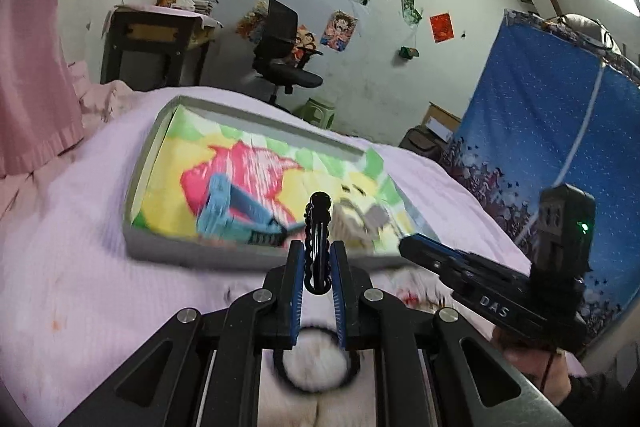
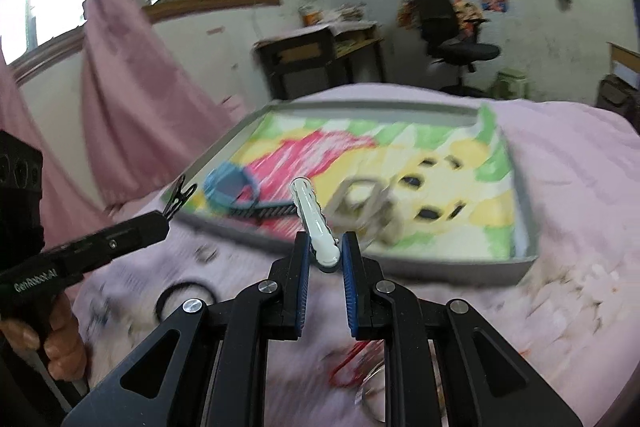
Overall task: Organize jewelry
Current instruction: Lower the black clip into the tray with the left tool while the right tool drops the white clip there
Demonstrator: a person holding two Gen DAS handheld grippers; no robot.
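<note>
My left gripper [image 1: 318, 259] pinches a black hair clip [image 1: 317, 243] upright between its pads, just short of the near rim of the grey tray [image 1: 160, 239]. My right gripper [image 2: 325, 249] clamps a white hair clip [image 2: 316, 227], tilted left, near the same tray's [image 2: 528, 227] near edge.

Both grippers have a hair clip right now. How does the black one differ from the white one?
The glossy black wavy-edged hair clip sits in the left gripper; the smooth white hair clip sits in the right gripper. The black clip stands nearly straight up between the fingers; the white clip leans left. Both are slim clips pinched at one end, held in front of the grey tray.
</note>
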